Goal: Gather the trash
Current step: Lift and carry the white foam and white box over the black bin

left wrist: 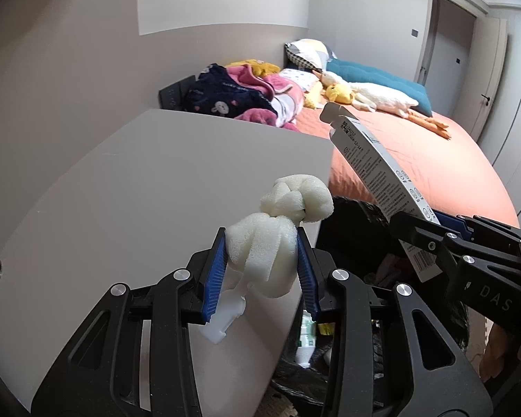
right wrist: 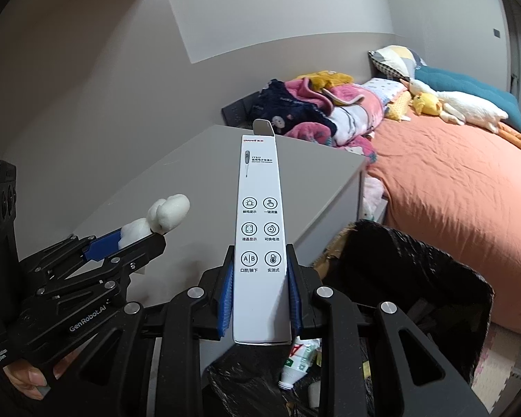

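A crumpled white foam wad (left wrist: 278, 232) is pinched between the blue pads of my left gripper (left wrist: 262, 239), held over the edge of the grey cabinet top (left wrist: 149, 187); a white plastic piece (left wrist: 225, 316) hangs under it. My right gripper (right wrist: 259, 260) is shut on a long white thermometer box (right wrist: 260, 229), which stands up along the fingers. That box (left wrist: 378, 170) and the right gripper (left wrist: 420, 239) show at the right of the left wrist view. The left gripper (right wrist: 146, 234) with the foam (right wrist: 163, 213) appears at left in the right wrist view. A black-lined trash bin (right wrist: 416, 271) sits just below both.
The bin holds a plastic bottle (right wrist: 297, 365) and other scraps. A bed with an orange sheet (right wrist: 451, 191) lies to the right, piled with clothes (right wrist: 316, 111), pillows and plush toys (left wrist: 375, 95). Grey walls stand behind the cabinet. A door (left wrist: 448, 41) is at far right.
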The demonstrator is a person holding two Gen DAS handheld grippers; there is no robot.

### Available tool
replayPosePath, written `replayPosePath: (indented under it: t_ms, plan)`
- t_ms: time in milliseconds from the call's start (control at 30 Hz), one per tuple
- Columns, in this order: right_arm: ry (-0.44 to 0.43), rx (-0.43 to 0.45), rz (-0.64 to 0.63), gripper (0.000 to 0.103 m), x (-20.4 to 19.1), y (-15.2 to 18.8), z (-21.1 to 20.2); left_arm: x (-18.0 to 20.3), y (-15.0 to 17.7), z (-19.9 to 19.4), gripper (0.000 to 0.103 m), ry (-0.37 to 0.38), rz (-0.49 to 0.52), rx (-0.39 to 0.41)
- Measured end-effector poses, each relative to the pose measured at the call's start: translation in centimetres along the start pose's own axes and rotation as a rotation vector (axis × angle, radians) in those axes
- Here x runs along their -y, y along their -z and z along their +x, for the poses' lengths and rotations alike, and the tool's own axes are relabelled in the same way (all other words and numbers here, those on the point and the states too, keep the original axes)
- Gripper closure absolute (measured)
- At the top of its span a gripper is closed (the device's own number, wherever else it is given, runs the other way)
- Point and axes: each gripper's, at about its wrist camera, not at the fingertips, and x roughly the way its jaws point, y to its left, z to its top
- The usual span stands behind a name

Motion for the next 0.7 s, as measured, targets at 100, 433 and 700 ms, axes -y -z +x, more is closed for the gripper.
replayPosePath:
  t_ms: [100, 433, 700]
  plan:
    - [0.014, -0.002, 0.016, 0.075, 0.8, 0.5, -0.4, 0.9, 0.2, 0.0, 0.065, 0.012, 0.015, -0.006]
    - [0.059, 0.011, 0.056, 0.075, 3.6, 1.4, -1.9, 3.9, 0.1, 0.5, 0.065, 0.062, 0.061, -0.011]
    - [0.103, 0.031, 0.086, 0.075, 5.9, 1.8, -3.8, 6.8, -0.4, 0.7, 0.065, 0.114, 0.099, -0.006]
